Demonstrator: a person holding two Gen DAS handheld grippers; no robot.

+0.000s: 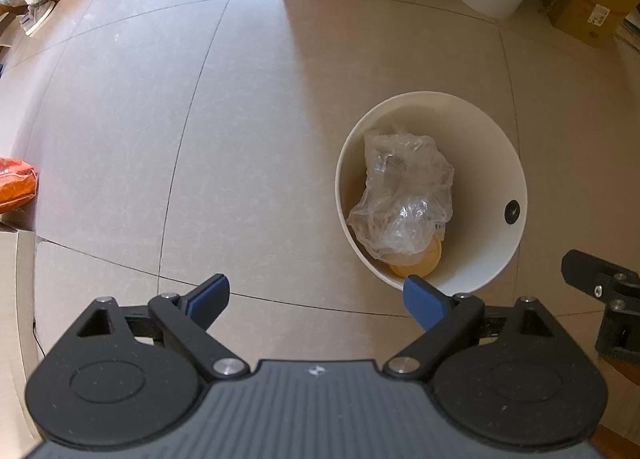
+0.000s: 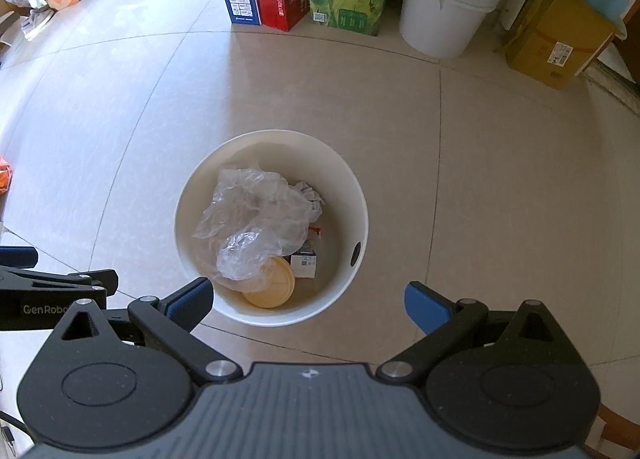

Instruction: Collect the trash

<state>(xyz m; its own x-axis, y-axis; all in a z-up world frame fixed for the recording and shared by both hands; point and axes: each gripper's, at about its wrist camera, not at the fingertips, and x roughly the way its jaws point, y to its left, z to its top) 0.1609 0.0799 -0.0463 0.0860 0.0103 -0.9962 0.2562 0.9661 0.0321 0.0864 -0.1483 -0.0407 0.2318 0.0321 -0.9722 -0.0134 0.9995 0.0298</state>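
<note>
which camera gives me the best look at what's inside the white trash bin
The right wrist view: it looks almost straight down into the white trash bin, showing the plastic bag, yellow lid, small box and crumpled paper. The left wrist view shows only bag and lid.

Glossy floor tiles (image 2: 500, 179), a smooth white plastic bin (image 2: 352, 195), crinkled clear plastic bag (image 2: 256, 219) inside.

"GenRobo", cut off by the frame, on the left tongs (image 2: 18, 259); other print illegible
</note>
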